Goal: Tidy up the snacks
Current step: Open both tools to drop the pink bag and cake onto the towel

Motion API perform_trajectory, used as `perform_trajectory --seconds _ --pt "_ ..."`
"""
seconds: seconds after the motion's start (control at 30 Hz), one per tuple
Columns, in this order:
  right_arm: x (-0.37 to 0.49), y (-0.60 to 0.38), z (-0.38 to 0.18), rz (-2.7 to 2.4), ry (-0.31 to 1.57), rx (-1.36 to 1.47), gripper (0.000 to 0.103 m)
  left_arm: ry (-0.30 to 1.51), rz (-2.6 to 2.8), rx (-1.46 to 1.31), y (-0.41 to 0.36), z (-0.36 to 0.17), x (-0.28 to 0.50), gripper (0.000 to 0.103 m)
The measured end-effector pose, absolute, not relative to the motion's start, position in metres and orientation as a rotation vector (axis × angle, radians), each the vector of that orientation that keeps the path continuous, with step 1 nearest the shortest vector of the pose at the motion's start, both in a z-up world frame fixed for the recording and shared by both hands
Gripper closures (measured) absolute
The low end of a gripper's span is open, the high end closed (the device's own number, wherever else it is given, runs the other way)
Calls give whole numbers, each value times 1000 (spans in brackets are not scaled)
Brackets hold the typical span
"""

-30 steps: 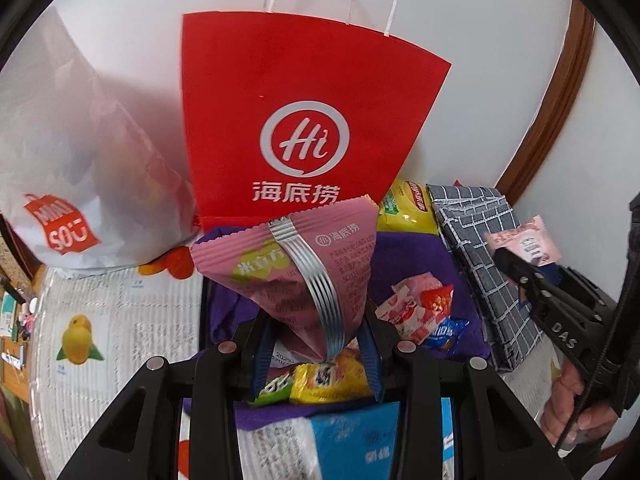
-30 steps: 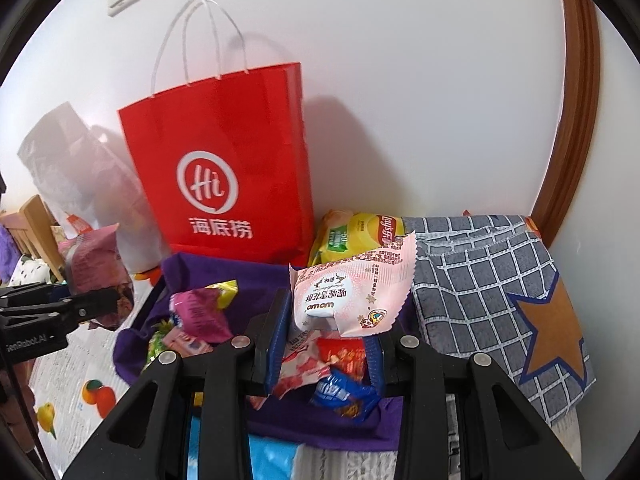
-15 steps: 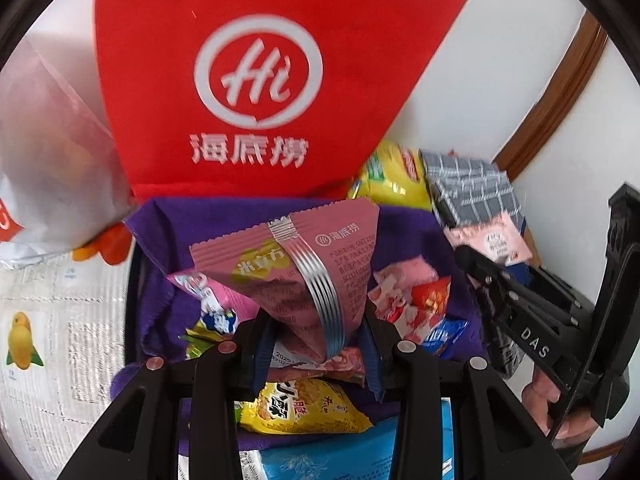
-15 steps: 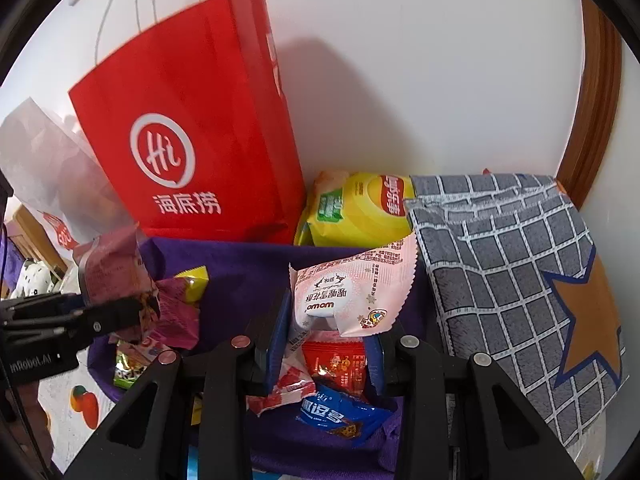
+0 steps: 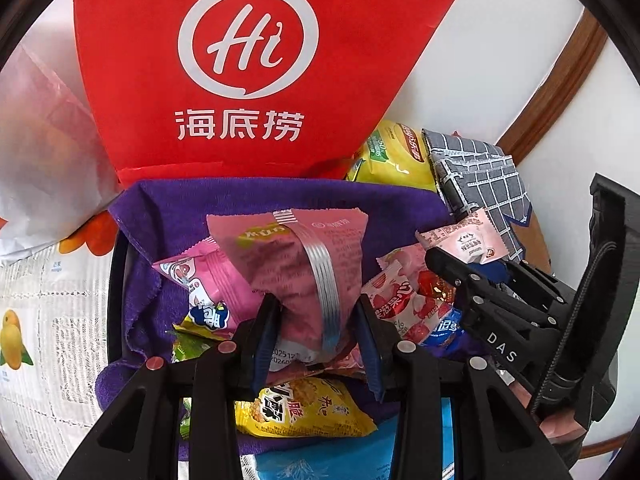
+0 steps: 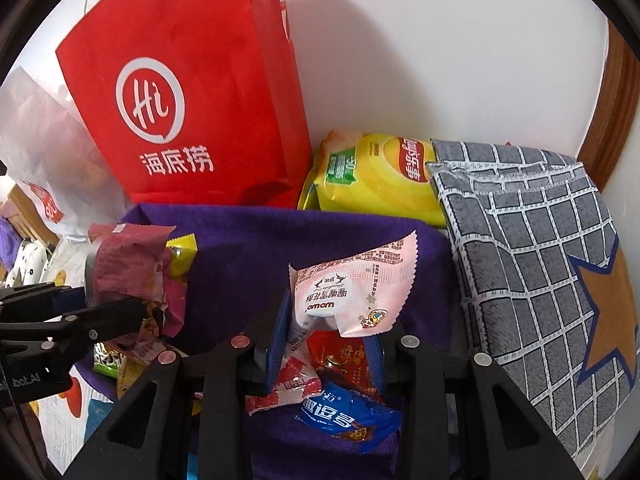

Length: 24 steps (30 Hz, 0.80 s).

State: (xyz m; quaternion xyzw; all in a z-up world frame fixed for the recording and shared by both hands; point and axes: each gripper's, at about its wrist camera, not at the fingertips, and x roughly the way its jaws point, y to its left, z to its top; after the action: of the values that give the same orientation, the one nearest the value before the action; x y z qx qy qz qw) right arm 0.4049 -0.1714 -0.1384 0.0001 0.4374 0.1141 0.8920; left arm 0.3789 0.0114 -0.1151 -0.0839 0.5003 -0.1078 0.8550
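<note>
Snacks are mid-transfer: the left tongs (image 5: 316,332) are clenched on a dark pink packet (image 5: 296,256), the right tongs (image 6: 328,344) on a pale pink packet (image 6: 352,288), both over the purple-lined basket (image 6: 248,256) where other packets lie. Each is pinched only at its lower corner, so it could slip or swing out and land beside the basket. Both packets stand with long axis roughly upright, top edges towards the red bag (image 5: 248,60).
</note>
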Motion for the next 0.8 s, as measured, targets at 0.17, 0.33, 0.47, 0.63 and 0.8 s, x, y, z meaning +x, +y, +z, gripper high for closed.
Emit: perform_trajectory --seconds 0.17,0.33,0.47,0.63,0.8 --pt "408 -170 -144 237 922 -11 67 1052 -224 -174 10 -115 380 67" --pt "410 -167 -149 236 934 -22 67 1052 -226 -172 9 -117 380 67" --pt "412 -165 -153 236 941 -31 67 1054 -229 -172 8 -119 382 67" --pt "413 -167 -154 238 947 -33 66 1056 -229 -171 8 -119 382 67" --pt "414 -167 -156 238 950 -36 65 1059 -231 -165 5 -122 382 66"
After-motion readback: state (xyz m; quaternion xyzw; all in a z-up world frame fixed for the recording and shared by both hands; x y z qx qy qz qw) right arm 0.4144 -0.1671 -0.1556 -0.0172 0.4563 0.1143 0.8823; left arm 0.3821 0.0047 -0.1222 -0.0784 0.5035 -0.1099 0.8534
